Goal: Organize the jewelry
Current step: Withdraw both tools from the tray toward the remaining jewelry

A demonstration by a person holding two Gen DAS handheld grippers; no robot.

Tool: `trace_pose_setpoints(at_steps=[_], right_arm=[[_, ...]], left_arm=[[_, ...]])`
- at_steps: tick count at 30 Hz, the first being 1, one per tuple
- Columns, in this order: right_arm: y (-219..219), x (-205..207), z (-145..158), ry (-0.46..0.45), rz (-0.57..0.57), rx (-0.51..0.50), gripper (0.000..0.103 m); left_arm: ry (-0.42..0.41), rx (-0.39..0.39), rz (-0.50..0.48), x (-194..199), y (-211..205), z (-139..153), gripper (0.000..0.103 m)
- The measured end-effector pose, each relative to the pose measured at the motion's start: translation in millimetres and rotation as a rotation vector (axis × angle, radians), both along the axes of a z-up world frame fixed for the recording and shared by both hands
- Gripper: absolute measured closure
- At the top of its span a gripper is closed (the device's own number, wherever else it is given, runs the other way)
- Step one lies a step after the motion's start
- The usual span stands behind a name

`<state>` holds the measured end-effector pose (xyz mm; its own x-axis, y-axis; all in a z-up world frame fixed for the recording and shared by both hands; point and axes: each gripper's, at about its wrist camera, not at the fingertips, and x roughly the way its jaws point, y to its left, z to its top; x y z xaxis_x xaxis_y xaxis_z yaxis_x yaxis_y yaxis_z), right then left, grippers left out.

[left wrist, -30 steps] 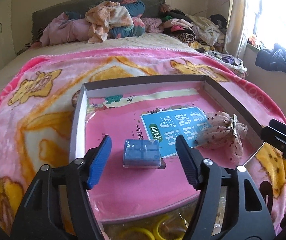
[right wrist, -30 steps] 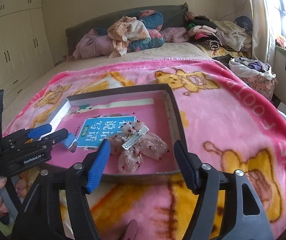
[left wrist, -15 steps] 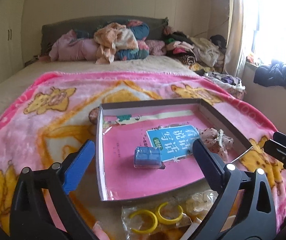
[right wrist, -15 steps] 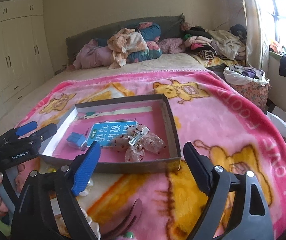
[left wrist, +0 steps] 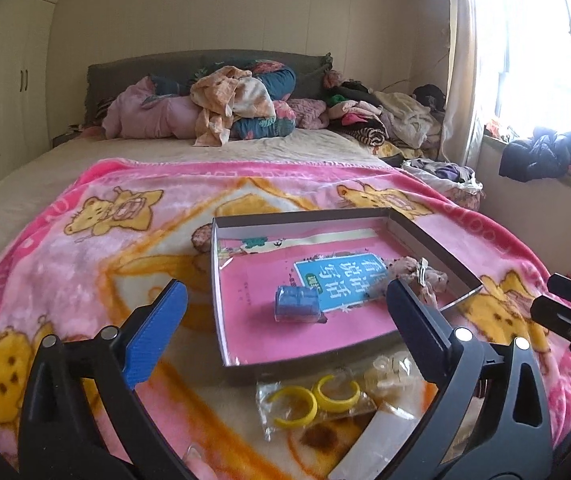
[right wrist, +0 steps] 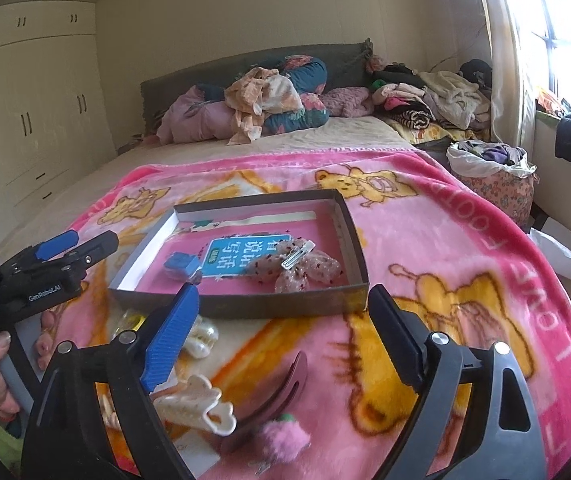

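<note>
The left gripper (left wrist: 285, 320) is spread wide and holds nothing, hovering above the near edge of the blanket (left wrist: 97, 248). Between its 2 fingers, on the blanket just outside the box's near wall, lies a clear bag (left wrist: 309, 400) with 2 yellow rings inside, and pale clips (left wrist: 385, 372) lie just beside it to the right.

The right gripper (right wrist: 281, 340) is also wide apart and empty, over the blanket's near edge. Under it lie a cream claw clip (right wrist: 197, 408), a dark curved hair clip (right wrist: 281, 392) and a pink pompom (right wrist: 285, 440) (soft in focus), all close together. A pearly clip (right wrist: 201, 338) sits near the box's near wall.

The box (right wrist: 245, 304), a shallow grey tray, rests on the blanket, with a pink book (left wrist: 325, 312) lining its floor. Toward its near left corner sits a small blue case (left wrist: 297, 309). Against its right wall lies a speckled bow (right wrist: 297, 268) with a metal clip on top.

Beyond the blanket, clothes (right wrist: 269, 100) are heaped at the head of the bed.
</note>
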<state>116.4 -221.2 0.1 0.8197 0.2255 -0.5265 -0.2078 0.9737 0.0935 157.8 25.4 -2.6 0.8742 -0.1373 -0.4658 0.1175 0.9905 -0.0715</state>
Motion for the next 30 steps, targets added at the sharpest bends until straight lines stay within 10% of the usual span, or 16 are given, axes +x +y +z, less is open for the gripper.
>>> trace_pose_setpoints(at_steps=[30], right_arm=[[-1.7, -67.0, -29.2, 0.046, -0.010, -0.001, 0.019]], left_arm=[[0.059, 0.017, -0.087, -62.4, 1.4, -33.5, 0.012]])
